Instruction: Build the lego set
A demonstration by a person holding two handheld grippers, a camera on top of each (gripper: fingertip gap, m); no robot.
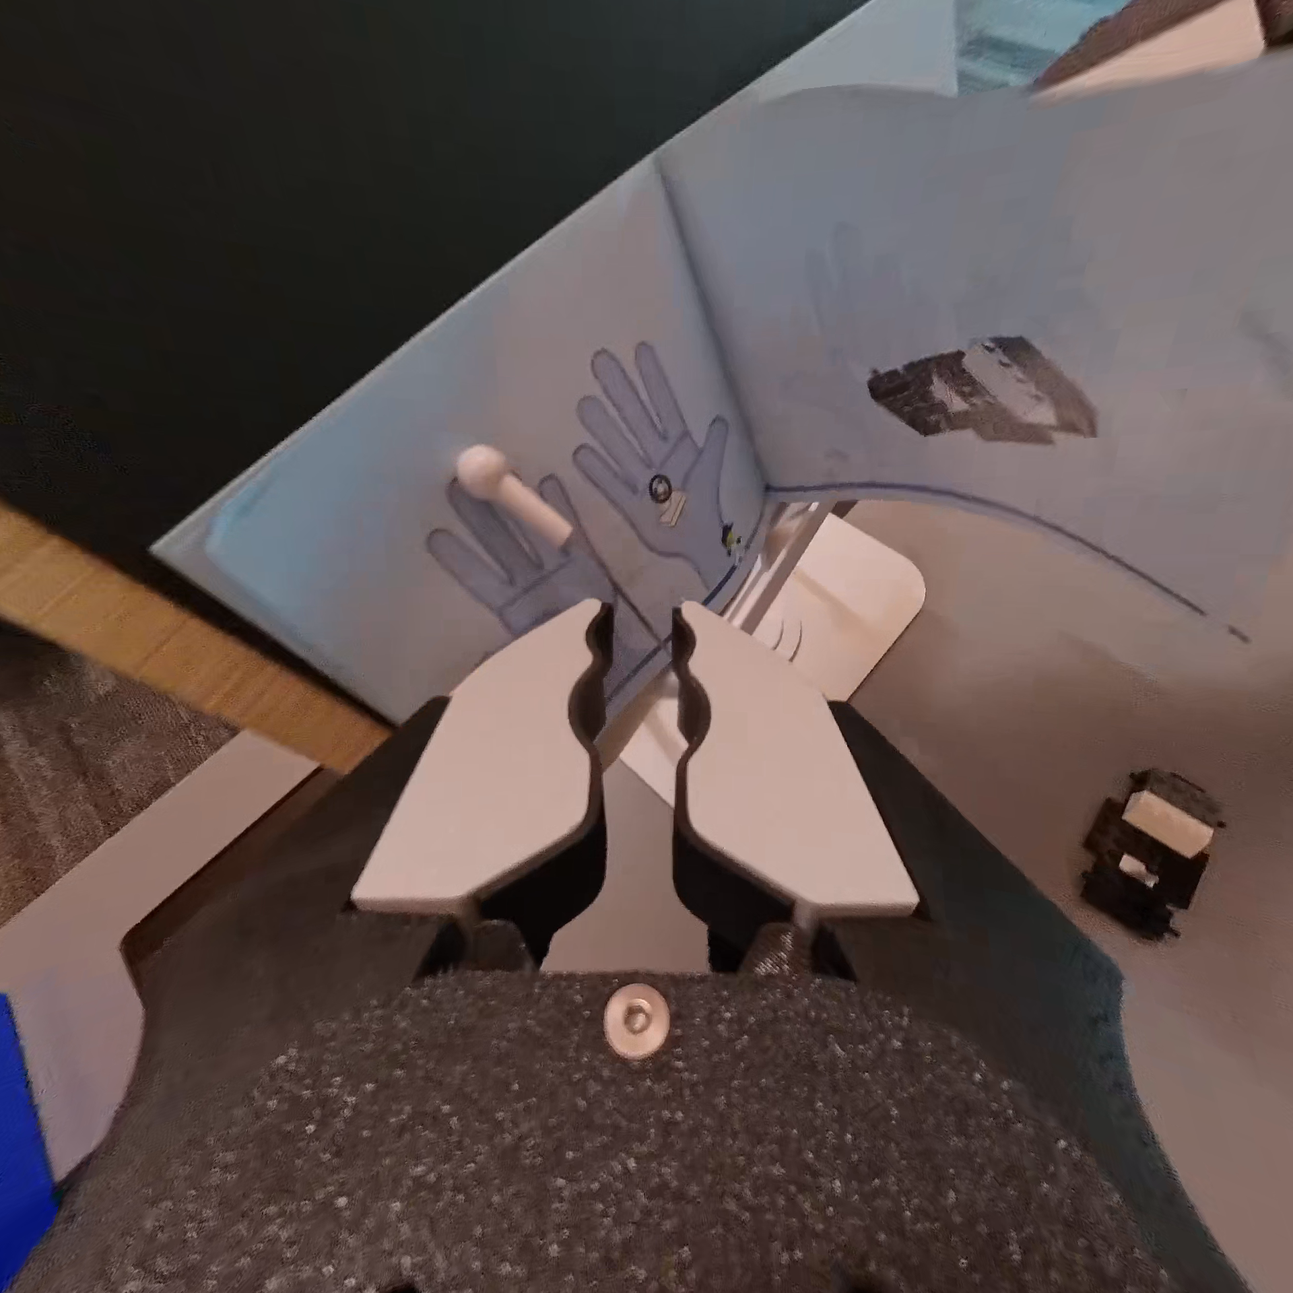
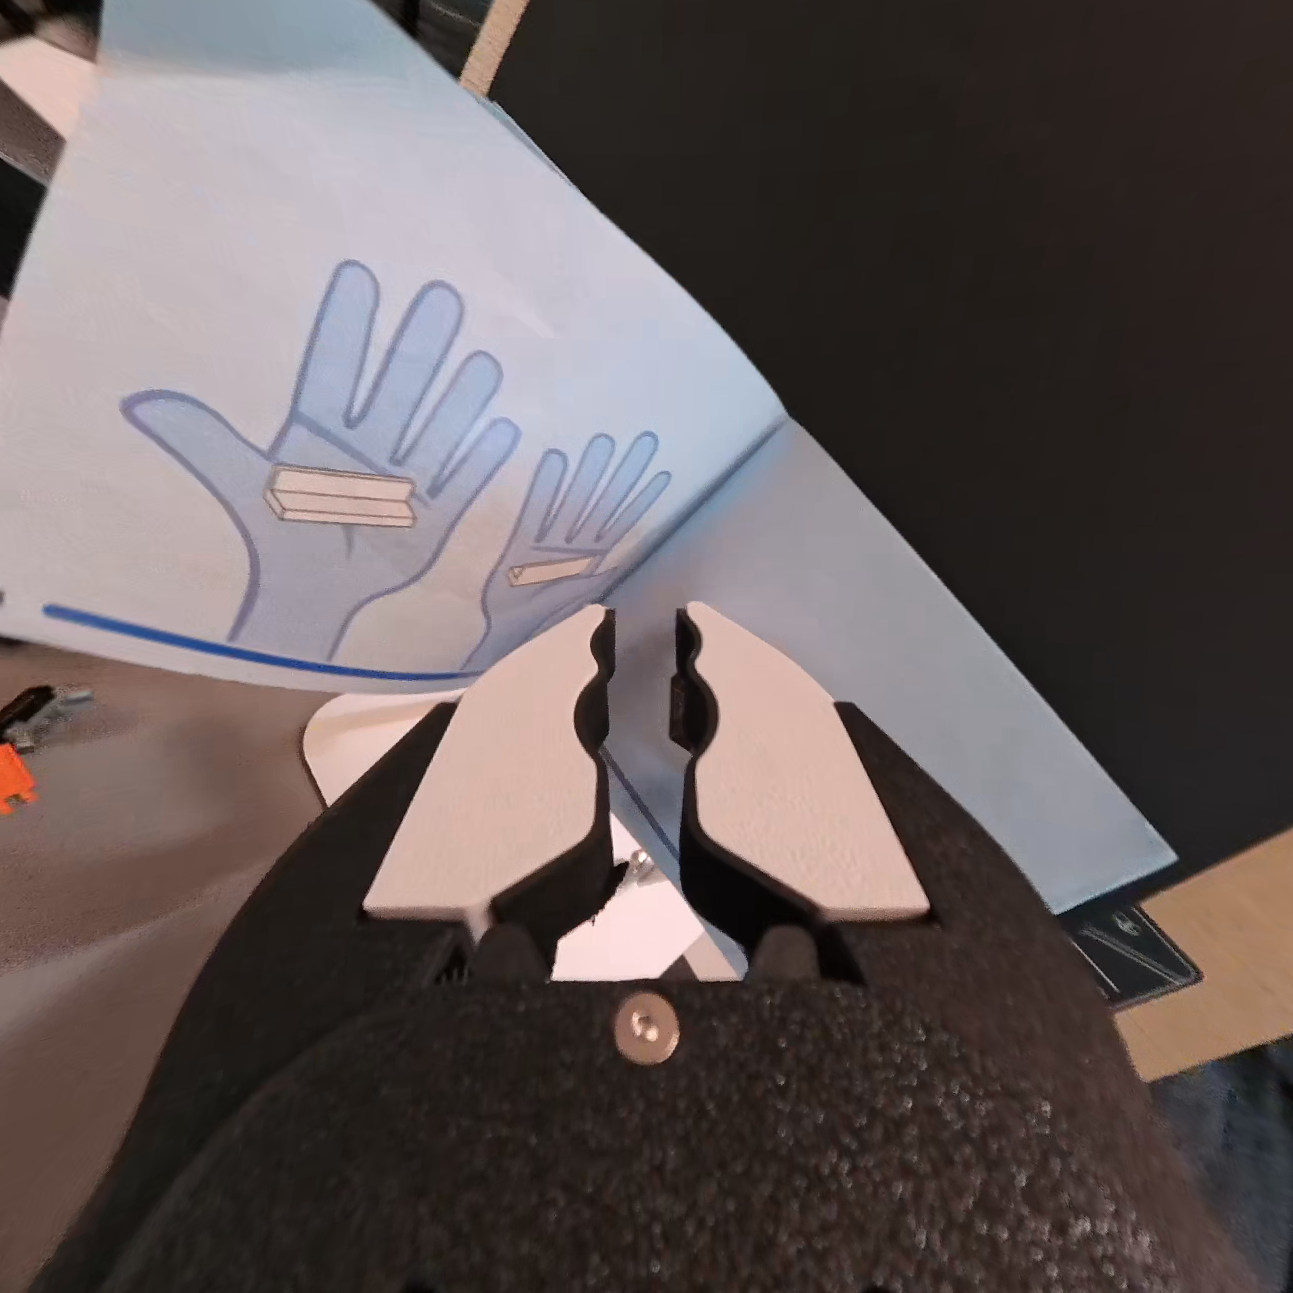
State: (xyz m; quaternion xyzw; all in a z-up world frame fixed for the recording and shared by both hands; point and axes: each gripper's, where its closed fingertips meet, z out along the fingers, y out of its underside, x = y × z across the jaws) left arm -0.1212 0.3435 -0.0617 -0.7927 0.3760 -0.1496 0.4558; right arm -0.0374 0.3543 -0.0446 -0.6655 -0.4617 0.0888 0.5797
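both grippers close in on the instruction booklet, jaws slightly parted and holding nothing.

the left gripper and right gripper each show a narrow gap at the booklet's lower edge near the fold; whether they touch paper i cannot tell. to turn the curling page well, i judge: pinch only one leaf, lift slowly, avoid pushing the white stand. the black lego build sits on the pale table, well apart. dark wall behind; grey carpet below.
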